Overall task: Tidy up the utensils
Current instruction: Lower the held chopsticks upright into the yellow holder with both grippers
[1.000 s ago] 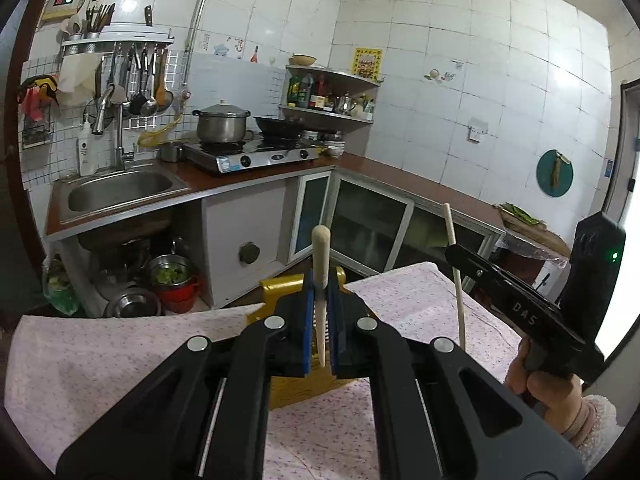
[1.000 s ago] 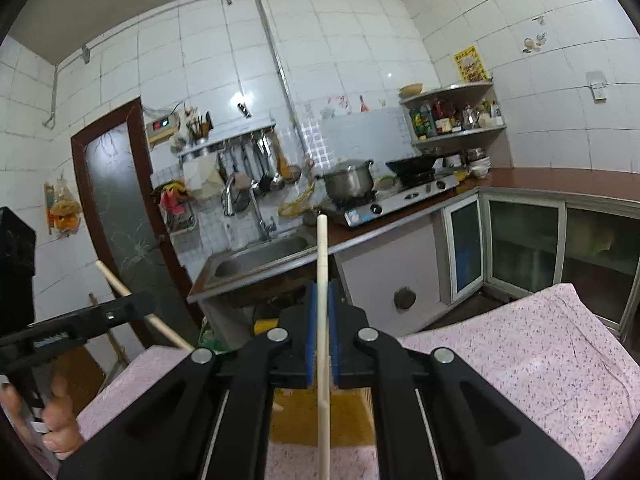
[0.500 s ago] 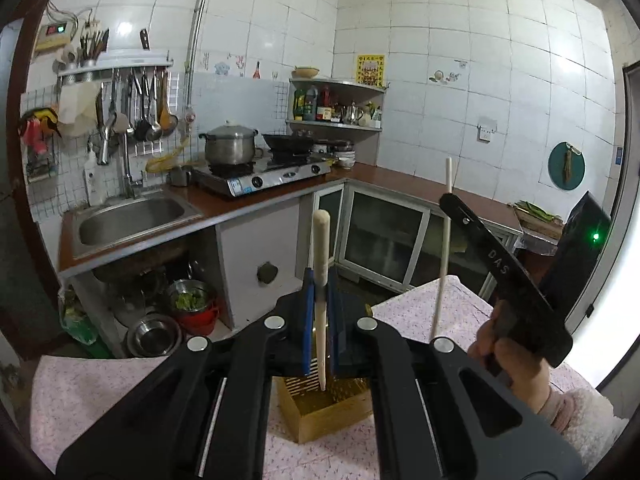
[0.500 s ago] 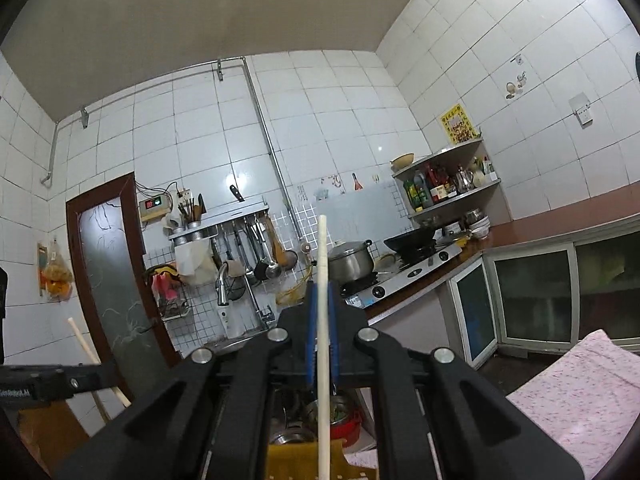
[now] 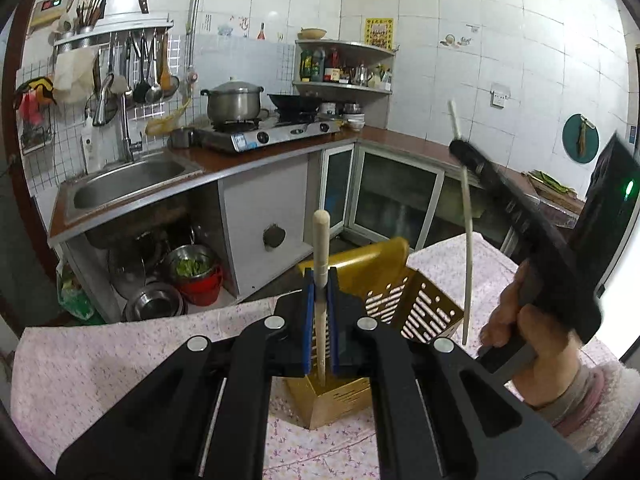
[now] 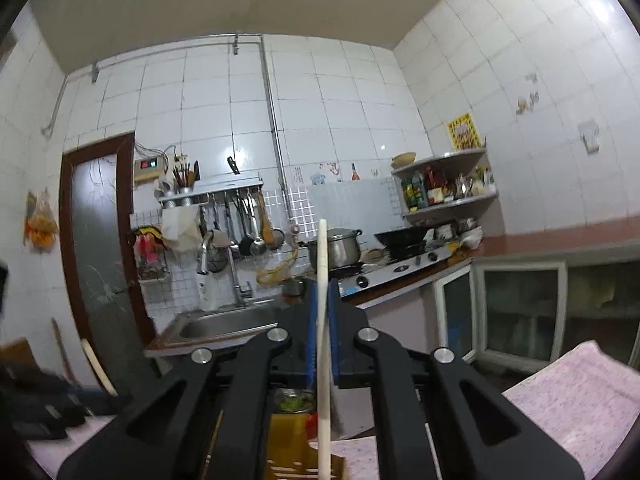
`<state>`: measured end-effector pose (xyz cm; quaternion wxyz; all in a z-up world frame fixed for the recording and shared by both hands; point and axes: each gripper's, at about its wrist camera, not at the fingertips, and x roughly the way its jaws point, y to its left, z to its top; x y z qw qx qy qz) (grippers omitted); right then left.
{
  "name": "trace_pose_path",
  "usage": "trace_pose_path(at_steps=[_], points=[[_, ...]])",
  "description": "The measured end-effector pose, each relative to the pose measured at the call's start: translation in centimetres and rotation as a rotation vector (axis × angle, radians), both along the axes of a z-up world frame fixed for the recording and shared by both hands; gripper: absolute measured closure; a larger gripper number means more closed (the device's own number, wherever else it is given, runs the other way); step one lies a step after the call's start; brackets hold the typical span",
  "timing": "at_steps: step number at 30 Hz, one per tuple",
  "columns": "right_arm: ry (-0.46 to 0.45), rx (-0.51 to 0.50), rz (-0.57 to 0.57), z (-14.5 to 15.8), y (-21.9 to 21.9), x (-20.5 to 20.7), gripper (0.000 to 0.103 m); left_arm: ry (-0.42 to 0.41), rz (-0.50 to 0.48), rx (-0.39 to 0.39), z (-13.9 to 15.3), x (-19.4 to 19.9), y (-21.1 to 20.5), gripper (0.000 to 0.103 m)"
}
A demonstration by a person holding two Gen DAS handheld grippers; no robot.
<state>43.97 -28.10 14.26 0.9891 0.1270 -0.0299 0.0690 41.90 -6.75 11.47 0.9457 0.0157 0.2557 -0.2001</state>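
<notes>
Wooden stick (image 5: 320,248) upright in closed left gripper (image 5: 320,300) over gold caddy (image 5: 384,288) on floral cloth (image 5: 120,352), pale stick (image 6: 322,320) clamped in right gripper (image 6: 322,312), sink (image 5: 128,184) and stove (image 5: 272,132) beyond.

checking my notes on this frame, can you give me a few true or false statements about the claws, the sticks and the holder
1. The left claw is shut on a pale wooden chopstick. True.
2. The gold slotted utensil holder stands on the kitchen counter. False: it stands on the pink floral tablecloth.
3. The right claw is empty. False: it grips a pale thin chopstick.
4. A steel lidded pot sits on the gas stove. True.
</notes>
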Motion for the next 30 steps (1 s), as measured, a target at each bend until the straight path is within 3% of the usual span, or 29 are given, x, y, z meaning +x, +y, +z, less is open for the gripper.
trace_pose_path(at_steps=[5, 15, 24, 30], points=[[-0.084, 0.019, 0.002, 2.6, 0.3, -1.3, 0.097, -0.021, 0.007, -0.001, 0.5, -0.3, 0.3, 0.099], [-0.079, -0.016, -0.071, 1.5, 1.1, 0.4, 0.097, -0.023, 0.015, -0.026, -0.1, -0.2, 0.8, 0.099], [-0.029, -0.117, -0.055, -2.2, 2.3, -0.8, 0.097, -0.005, 0.027, -0.075, -2.7, 0.5, 0.8, 0.099], [0.061, -0.161, -0.044, -5.1, 1.9, -1.7, 0.097, 0.005, 0.032, -0.074, -3.5, 0.4, 0.6, 0.099]])
